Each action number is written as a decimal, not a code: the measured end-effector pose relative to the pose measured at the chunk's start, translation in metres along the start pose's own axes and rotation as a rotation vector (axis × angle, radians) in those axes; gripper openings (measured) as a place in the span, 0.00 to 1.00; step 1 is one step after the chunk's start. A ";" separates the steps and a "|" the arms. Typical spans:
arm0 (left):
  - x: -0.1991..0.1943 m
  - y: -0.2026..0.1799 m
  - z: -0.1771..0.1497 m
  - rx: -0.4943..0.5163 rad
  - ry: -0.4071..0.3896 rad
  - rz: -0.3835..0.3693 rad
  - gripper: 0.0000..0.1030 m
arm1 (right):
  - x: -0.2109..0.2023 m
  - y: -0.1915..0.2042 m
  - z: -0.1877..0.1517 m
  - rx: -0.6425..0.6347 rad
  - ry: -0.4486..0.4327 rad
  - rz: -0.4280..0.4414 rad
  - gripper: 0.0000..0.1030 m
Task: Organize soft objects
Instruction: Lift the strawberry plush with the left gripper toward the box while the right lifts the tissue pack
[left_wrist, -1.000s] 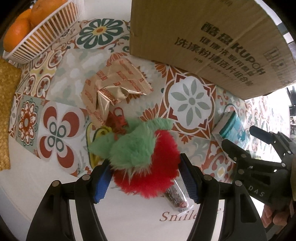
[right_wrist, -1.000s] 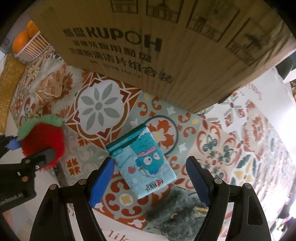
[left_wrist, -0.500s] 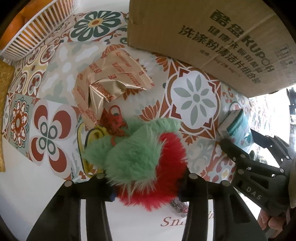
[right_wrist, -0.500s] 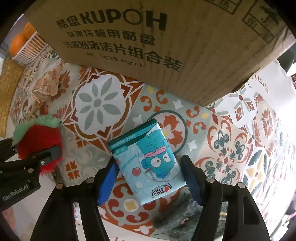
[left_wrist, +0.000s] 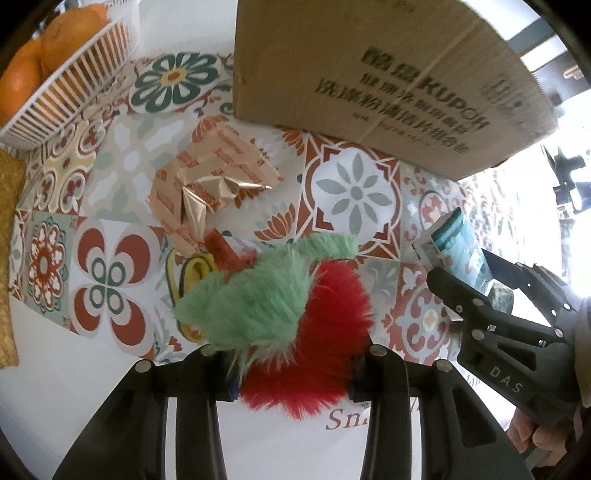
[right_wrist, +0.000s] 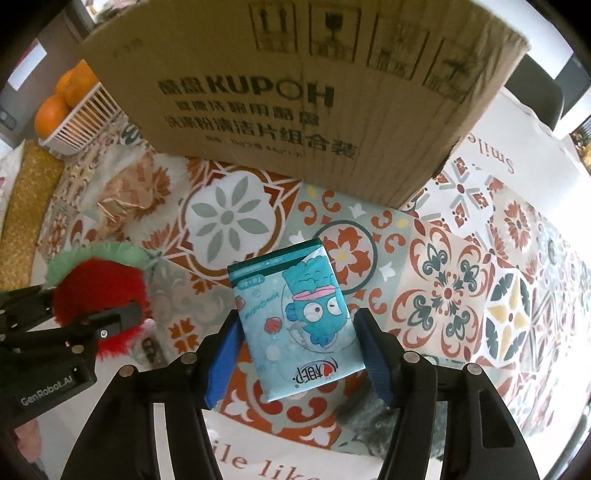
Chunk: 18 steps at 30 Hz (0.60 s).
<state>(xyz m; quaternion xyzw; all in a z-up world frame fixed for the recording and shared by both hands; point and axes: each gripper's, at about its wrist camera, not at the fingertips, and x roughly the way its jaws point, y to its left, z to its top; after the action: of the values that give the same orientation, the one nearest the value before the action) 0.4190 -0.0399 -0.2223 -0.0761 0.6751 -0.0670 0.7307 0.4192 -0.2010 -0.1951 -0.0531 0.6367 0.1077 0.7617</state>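
Observation:
A fluffy red plush with a green top (left_wrist: 288, 314) sits between the pads of my left gripper (left_wrist: 291, 373), which press into its fur while the jaws are still closing. It also shows at the left of the right wrist view as the plush (right_wrist: 96, 284). A light blue tissue pack with a cartoon fish (right_wrist: 295, 314) is between the blue pads of my right gripper (right_wrist: 299, 354). Both pads touch its sides as the jaws keep closing. In the left wrist view the tissue pack (left_wrist: 448, 236) and right gripper (left_wrist: 465, 269) are at the right. Both grippers point down at the patterned tablecloth.
A large cardboard box (left_wrist: 369, 74) stands close behind both grippers. A crumpled snack wrapper (left_wrist: 207, 184) and yellow bands (left_wrist: 192, 269) lie left of the plush. A white basket (left_wrist: 74, 85) of oranges is at far left, a grey-green fuzzy item (right_wrist: 373, 424) under my right gripper.
Both grippers have closed from wide open onto their objects. The left pads now sink into the plush. The right pads have come in against the tissue pack, which looks slightly raised.

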 end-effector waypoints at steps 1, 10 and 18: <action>-0.003 0.000 -0.001 0.007 -0.005 -0.002 0.38 | -0.004 0.001 -0.001 0.006 -0.006 0.003 0.60; -0.037 0.001 -0.009 0.074 -0.044 -0.034 0.38 | -0.045 -0.005 -0.013 0.063 -0.081 0.014 0.59; -0.082 -0.002 -0.014 0.130 -0.105 -0.053 0.38 | -0.073 0.008 -0.014 0.110 -0.167 0.015 0.59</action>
<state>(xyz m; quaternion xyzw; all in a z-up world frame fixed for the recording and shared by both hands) 0.3981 -0.0259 -0.1427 -0.0497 0.6278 -0.1261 0.7665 0.3915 -0.2029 -0.1258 0.0028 0.5763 0.0824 0.8131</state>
